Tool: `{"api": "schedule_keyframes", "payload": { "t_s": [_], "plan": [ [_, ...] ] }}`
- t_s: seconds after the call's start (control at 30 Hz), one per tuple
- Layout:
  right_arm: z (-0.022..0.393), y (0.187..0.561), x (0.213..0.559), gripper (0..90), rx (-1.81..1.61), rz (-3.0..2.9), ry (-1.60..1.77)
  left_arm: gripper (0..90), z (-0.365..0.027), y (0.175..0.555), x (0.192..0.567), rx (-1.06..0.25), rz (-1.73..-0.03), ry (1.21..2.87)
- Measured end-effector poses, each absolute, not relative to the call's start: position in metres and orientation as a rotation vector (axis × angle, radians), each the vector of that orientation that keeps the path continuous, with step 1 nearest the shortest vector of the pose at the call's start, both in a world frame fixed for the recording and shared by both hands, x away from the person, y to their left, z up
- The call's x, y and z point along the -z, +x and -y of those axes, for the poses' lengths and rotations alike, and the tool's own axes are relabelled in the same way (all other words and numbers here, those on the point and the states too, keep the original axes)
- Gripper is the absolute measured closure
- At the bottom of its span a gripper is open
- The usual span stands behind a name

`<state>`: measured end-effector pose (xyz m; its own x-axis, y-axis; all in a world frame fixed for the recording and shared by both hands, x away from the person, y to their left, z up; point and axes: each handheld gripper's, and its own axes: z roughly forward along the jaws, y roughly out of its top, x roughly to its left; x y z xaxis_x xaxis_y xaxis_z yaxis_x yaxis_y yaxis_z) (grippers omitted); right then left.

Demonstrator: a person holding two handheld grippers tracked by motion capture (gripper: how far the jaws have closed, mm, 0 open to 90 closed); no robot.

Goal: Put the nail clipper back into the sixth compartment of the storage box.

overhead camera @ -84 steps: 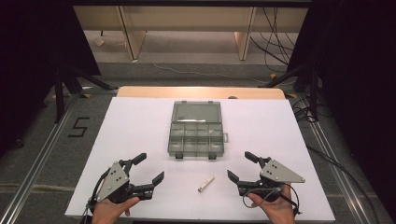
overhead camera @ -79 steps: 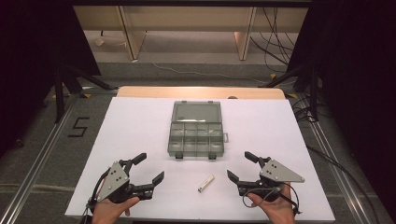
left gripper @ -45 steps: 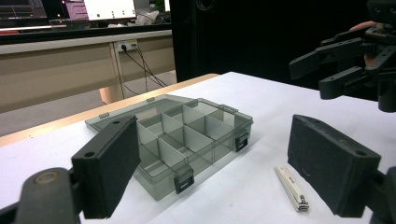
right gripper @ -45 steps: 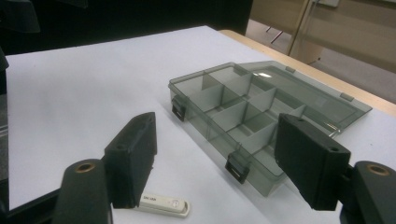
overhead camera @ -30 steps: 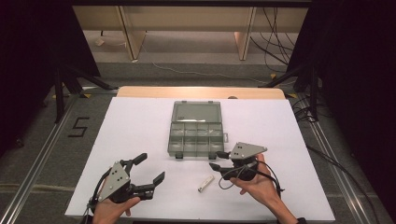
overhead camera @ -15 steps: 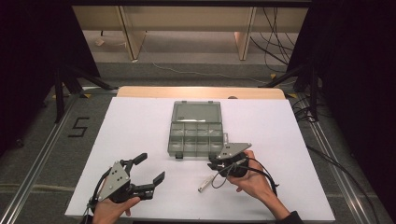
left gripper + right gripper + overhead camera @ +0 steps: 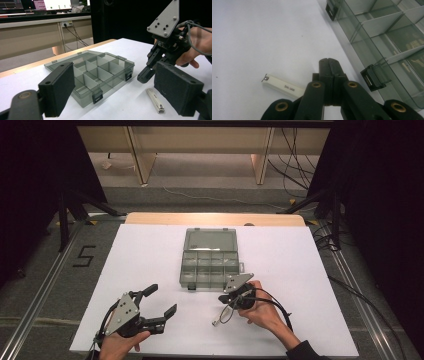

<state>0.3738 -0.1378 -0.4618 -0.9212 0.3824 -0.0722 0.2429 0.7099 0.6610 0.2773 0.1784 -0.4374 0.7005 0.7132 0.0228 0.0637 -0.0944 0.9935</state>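
From the high view, the right gripper [image 7: 226, 298] sits between the clear compartment box [image 7: 208, 259] and the nail clipper [image 7: 223, 314], jaws together on nothing, having just been closing. The left gripper [image 7: 156, 303] rests near the board's front-left corner, jaws apart.

The left gripper view shows the clipper [image 7: 155, 100] flat on the board just in front of the box's latched front wall (lid open), the right gripper [image 7: 145, 75] poised above its far end.

In the right gripper view the shut jaws hide one end of the clipper [image 7: 283, 85] — no grip yet. I judge the pickup is in hand; next, reopen and straddle it.

The white board [image 7: 150, 250] lies on a wooden desk; cables trail across the floor — dark curtains around.
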Motion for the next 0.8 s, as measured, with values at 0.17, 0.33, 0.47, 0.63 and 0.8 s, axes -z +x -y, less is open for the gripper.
{"api": "schedule_keyframes", "payload": {
  "t_s": [0.17, 0.33, 0.47, 0.63, 0.8],
  "plan": [
    [0.135, 0.374, 0.463, 90.0, -0.984, -2.727, 0.487, 16.3, -0.179, 0.277, 0.437, -0.614, -0.651, 1.593],
    [0.134, 0.376, 0.466, 90.0, -0.955, -2.751, 0.472, 16.3, -0.179, 0.278, 0.438, -0.616, -0.649, 1.598],
    [0.133, 0.376, 0.469, 90.0, -0.923, -2.775, 0.460, 16.3, -0.178, 0.277, 0.437, -0.612, -0.651, 1.592],
    [0.131, 0.376, 0.472, 90.0, -0.898, -2.796, 0.451, 16.3, -0.178, 0.277, 0.437, -0.611, -0.653, 1.592],
    [0.132, 0.378, 0.475, 90.0, -0.860, -2.816, 0.448, 16.3, -0.178, 0.277, 0.437, -0.611, -0.652, 1.592]
  ]
}}
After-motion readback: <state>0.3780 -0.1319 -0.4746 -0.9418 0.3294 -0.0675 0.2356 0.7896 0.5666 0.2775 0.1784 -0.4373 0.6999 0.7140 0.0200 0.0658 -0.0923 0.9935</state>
